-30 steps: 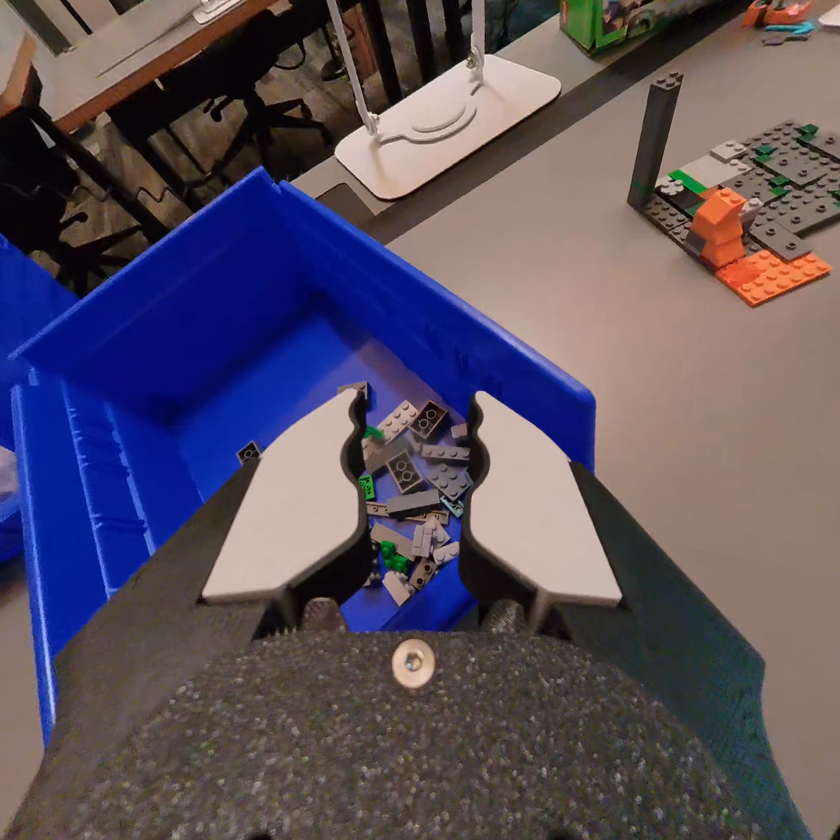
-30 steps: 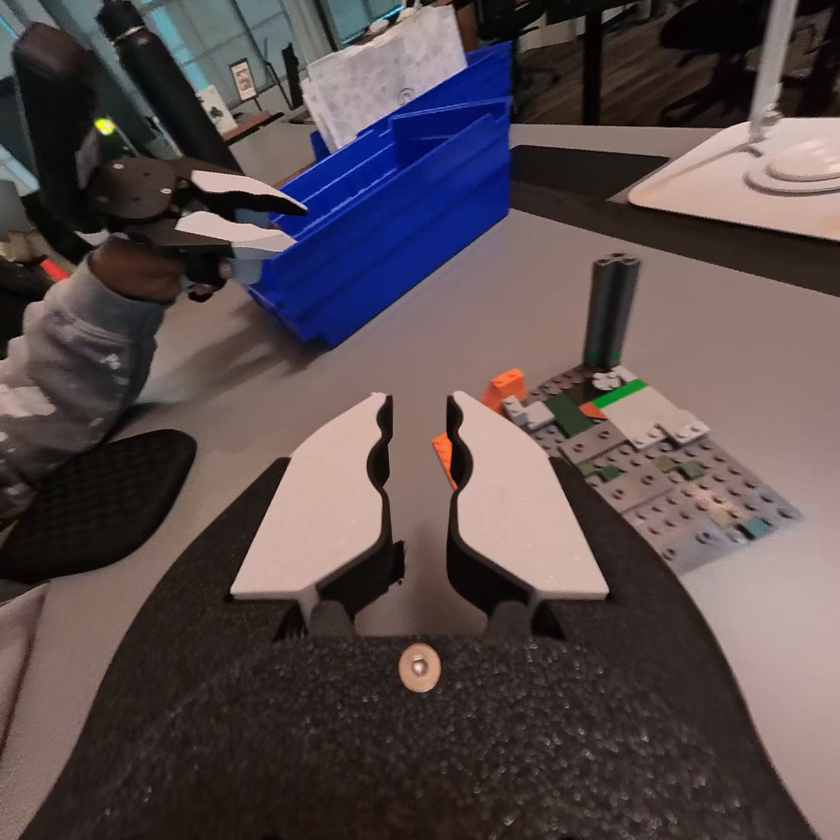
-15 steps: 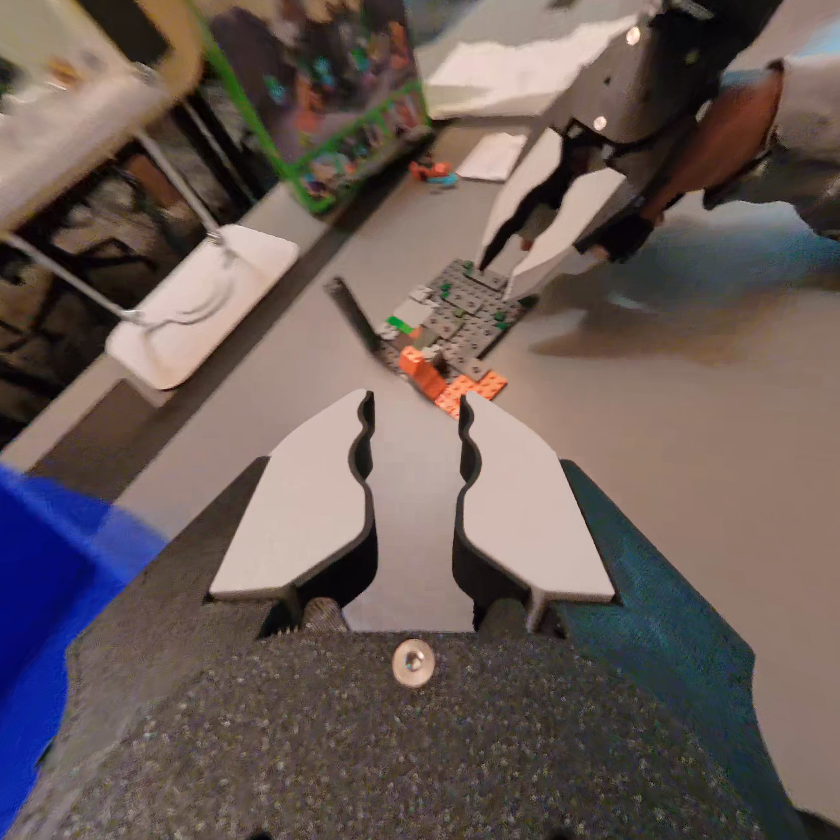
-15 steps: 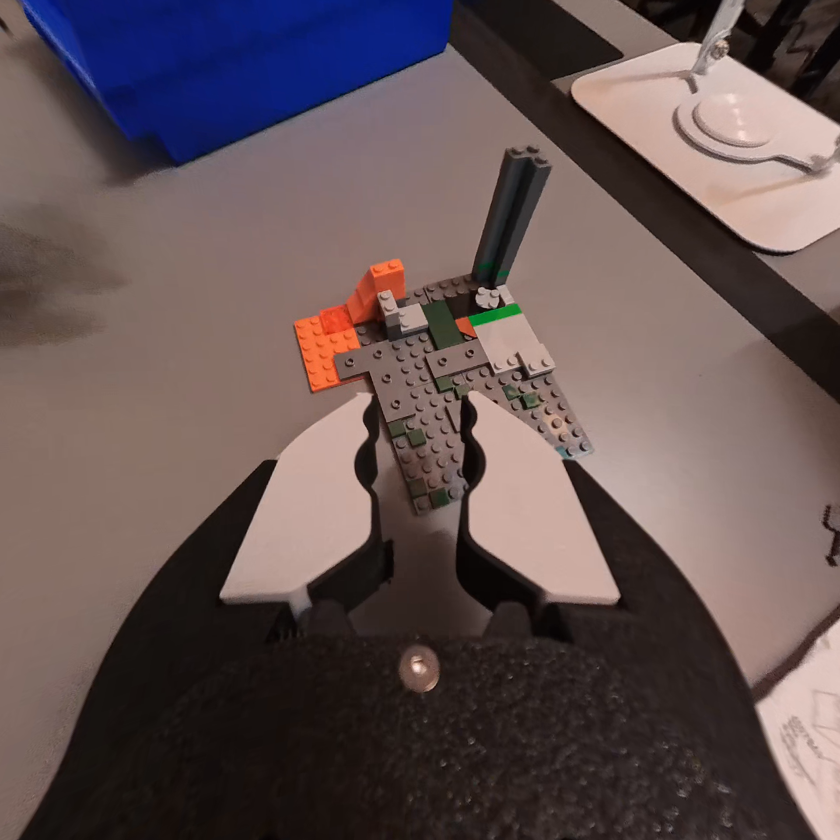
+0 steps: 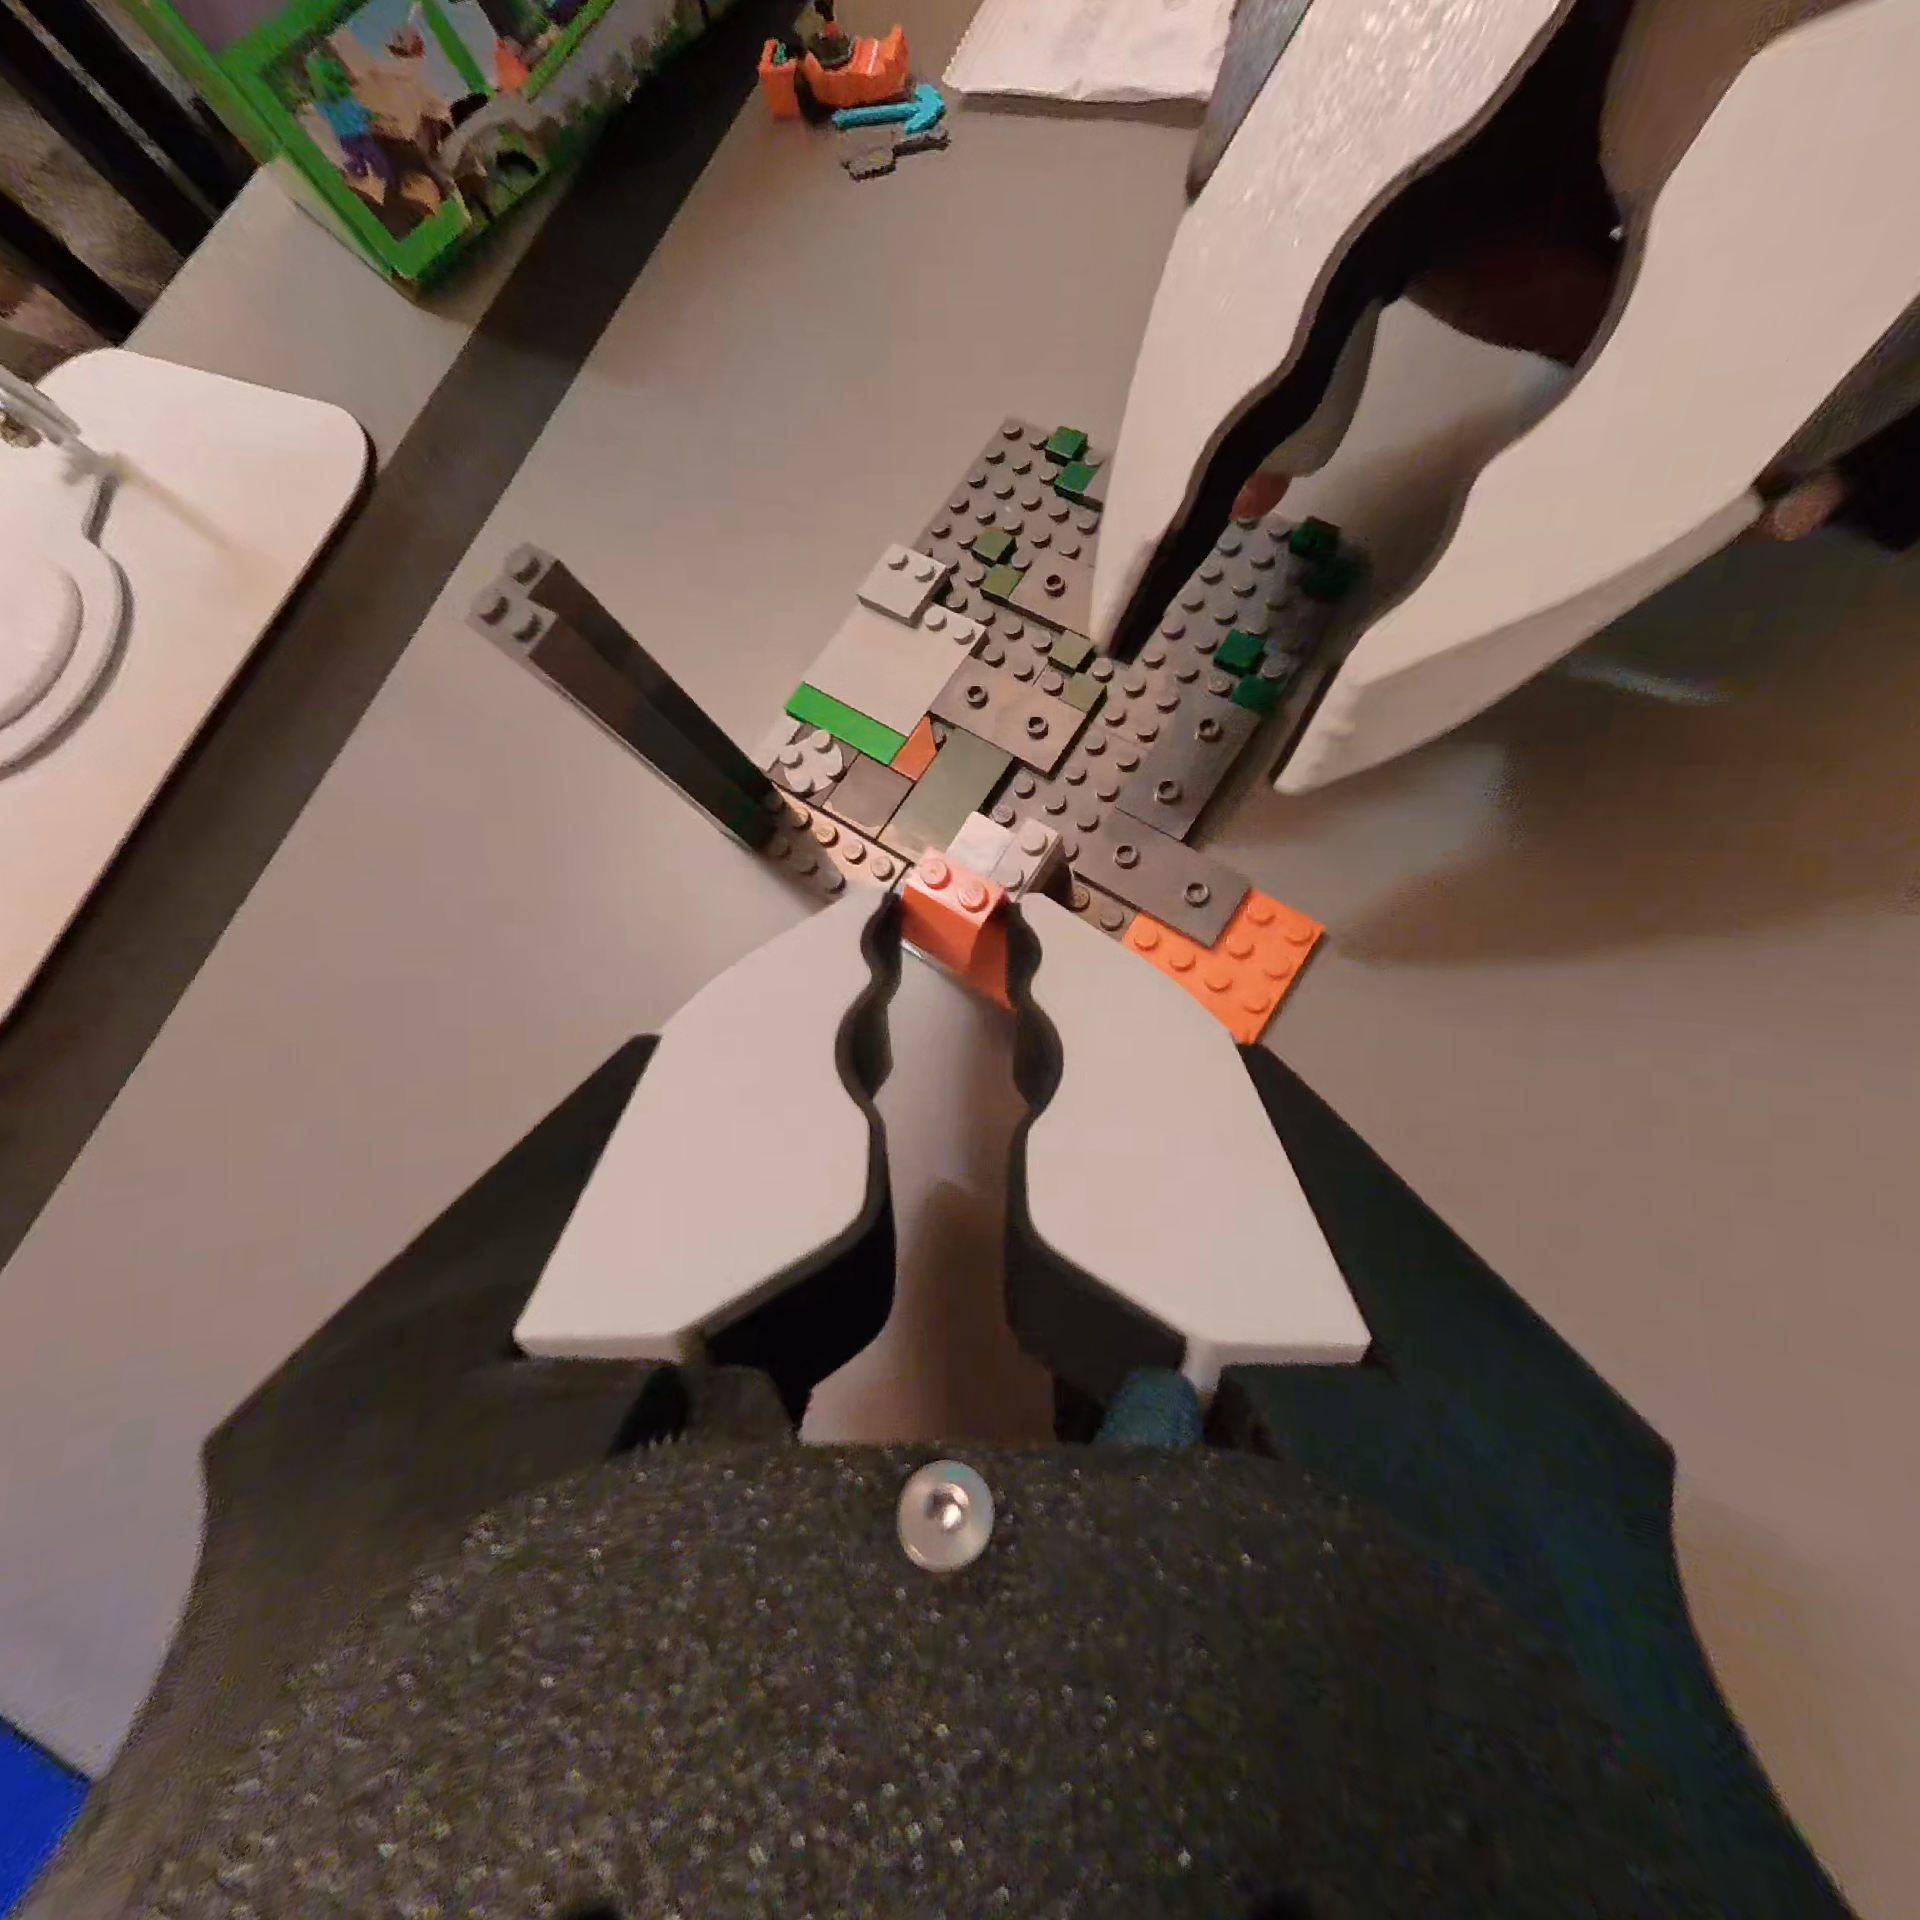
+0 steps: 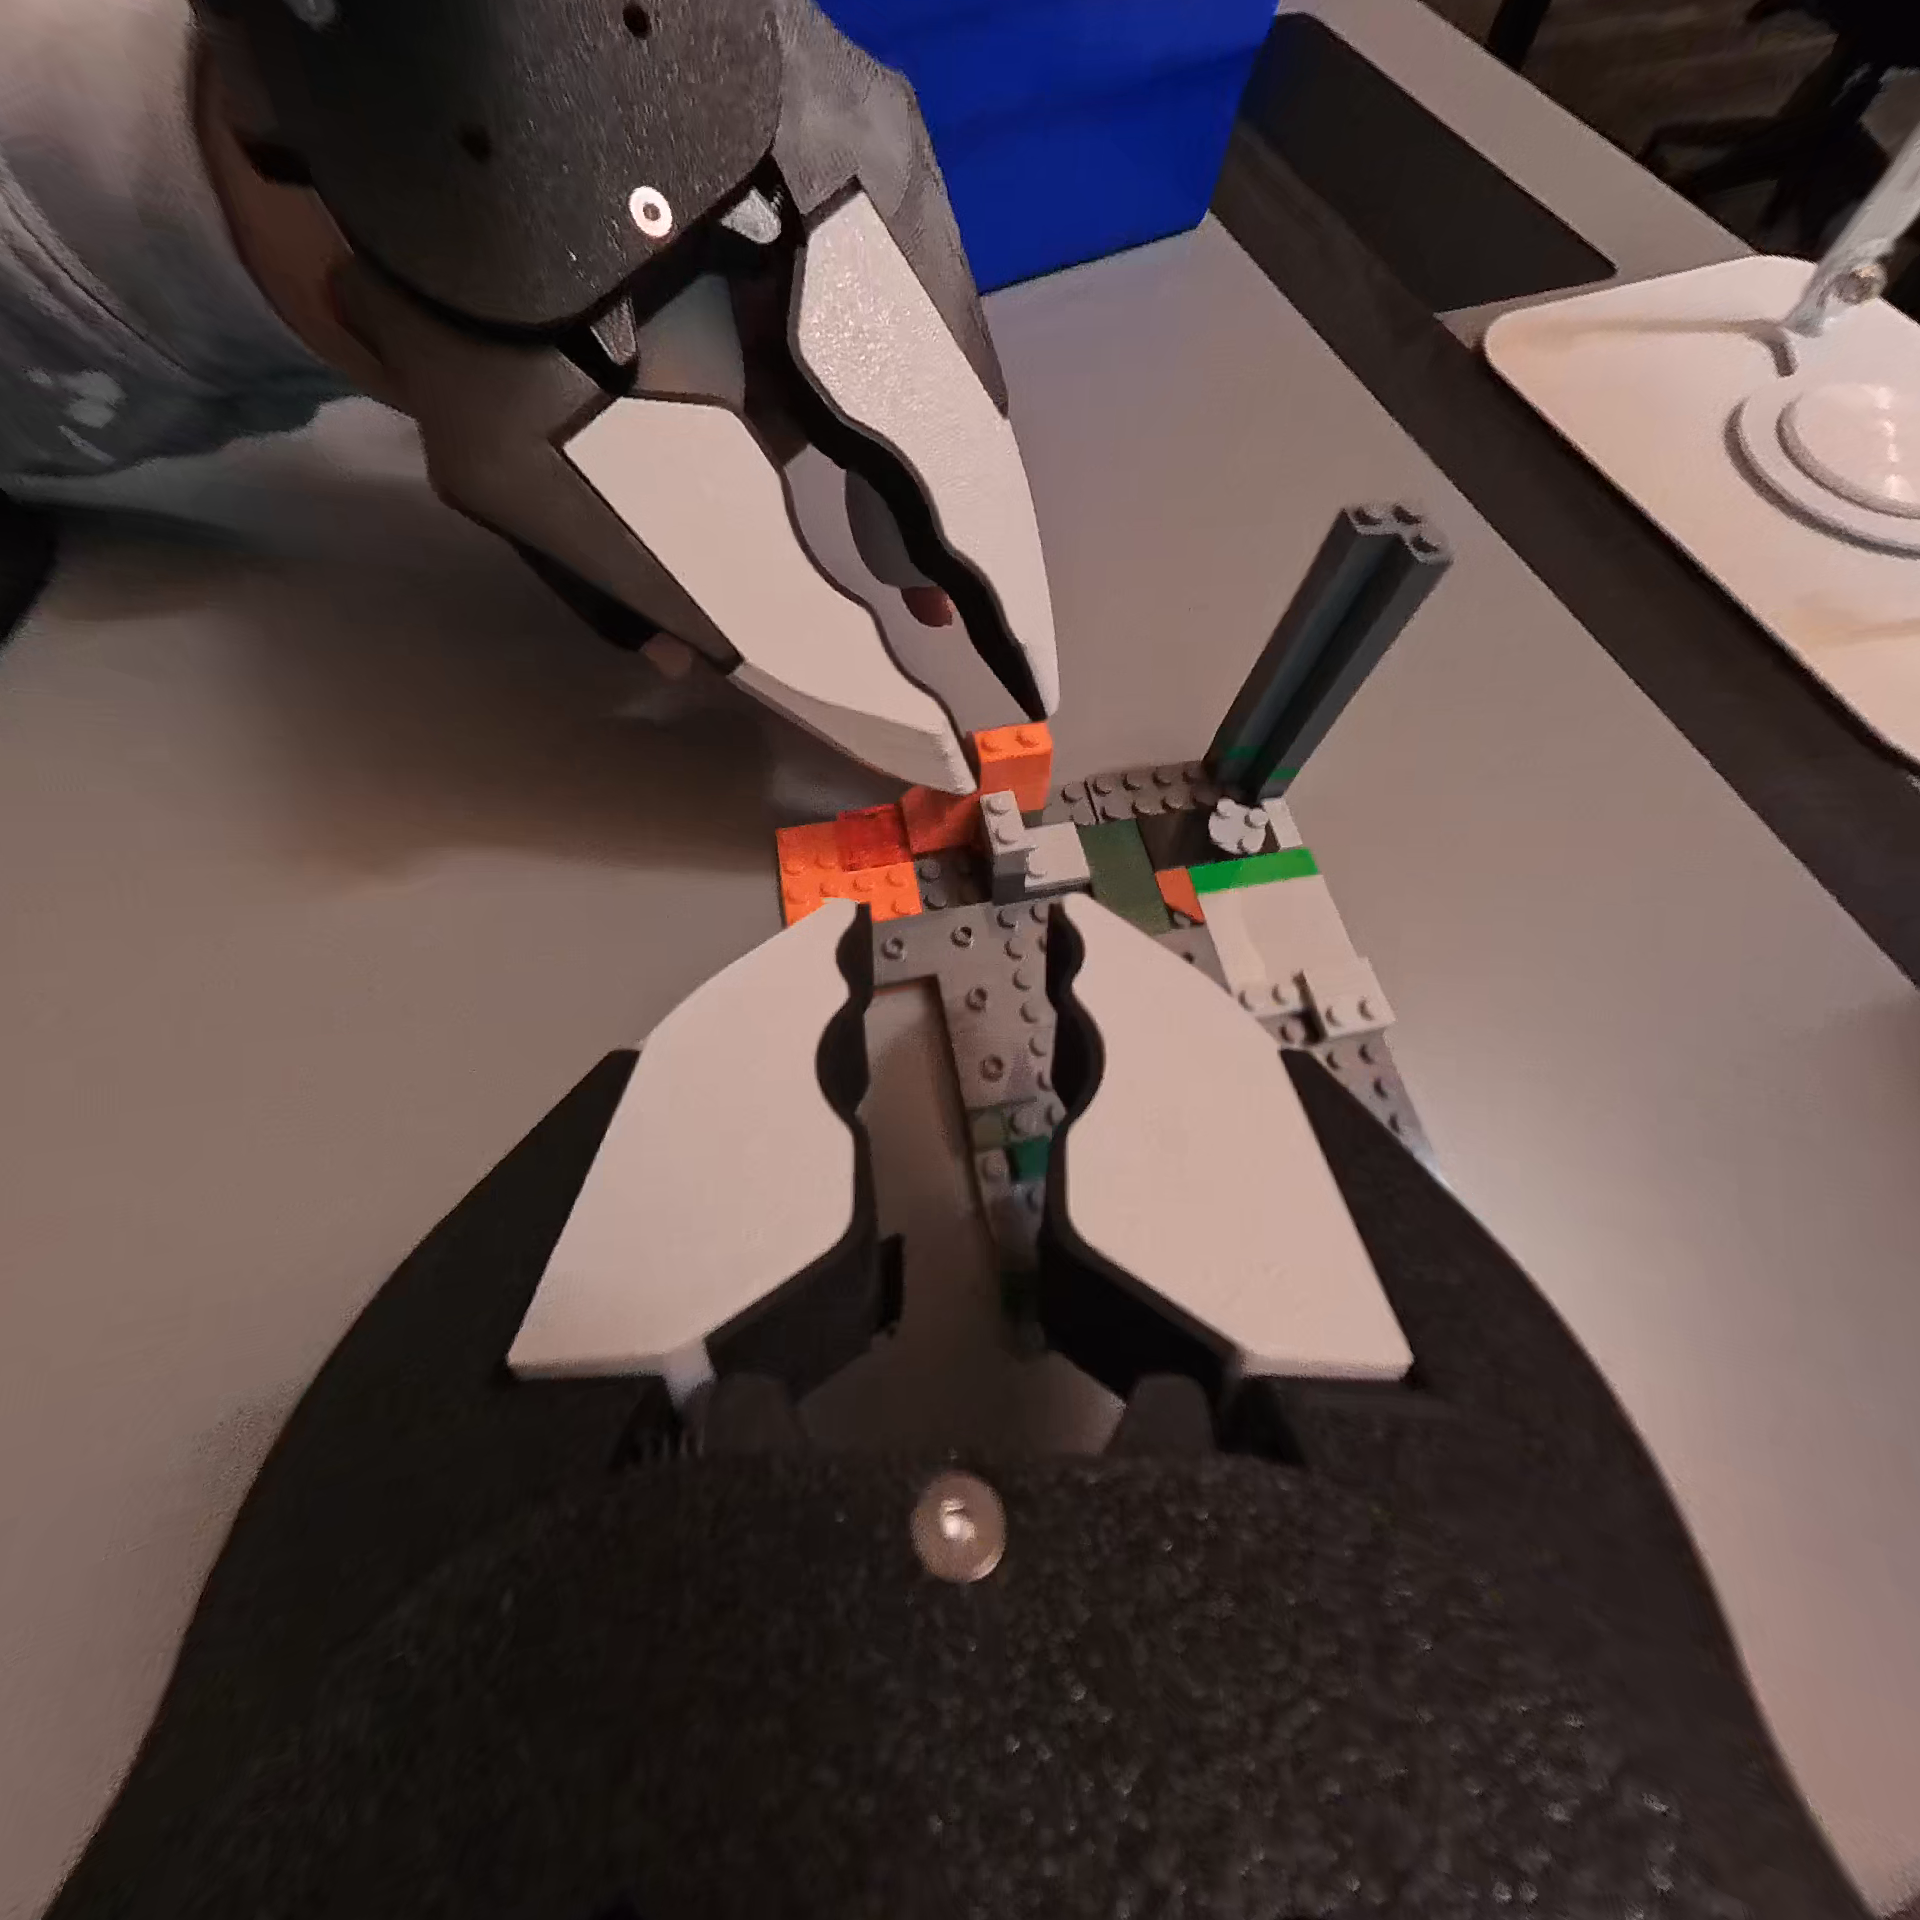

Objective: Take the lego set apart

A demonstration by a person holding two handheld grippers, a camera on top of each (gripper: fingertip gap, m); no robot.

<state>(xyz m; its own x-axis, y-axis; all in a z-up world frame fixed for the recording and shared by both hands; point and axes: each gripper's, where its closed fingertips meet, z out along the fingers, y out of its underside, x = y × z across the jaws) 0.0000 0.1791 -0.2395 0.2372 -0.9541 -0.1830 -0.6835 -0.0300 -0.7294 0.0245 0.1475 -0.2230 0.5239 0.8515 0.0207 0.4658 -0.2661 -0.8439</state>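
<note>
I noted the lego set [image 6: 1049, 987] lying flat on the grey table [image 6: 364, 987], between the two grippers. Its long axis ran from my right gripper [image 6: 951, 914] away toward the left gripper [image 6: 1013, 743], with the narrow green-flecked end nearest the right wrist camera and the orange plate [image 5: 1236, 961] at the far left corner of that view. A tall dark pillar [image 6: 1325, 644] stood on the far right corner of the base, studs up; it appeared to lean outward in both views, but I could not tell how much of that was the wide lens. The left gripper had its fingertips on either side of the small orange brick [image 5: 961, 914] at the edge of the set; the jaws were narrowly apart, and I could not tell whether they were pressing the brick or only bracketing it. The right gripper hung low over the grey plates with its jaws apart and nothing between them; whether its tips touched the studs I could not tell. A blue bin [image 6: 1070, 125] sat beyond the left gripper, a white stand base [image 6: 1714, 436] lay on the adjoining table, and a green box [image 5: 405, 135] stood near the loose pieces [image 5: 862, 94] at the far end.
</note>
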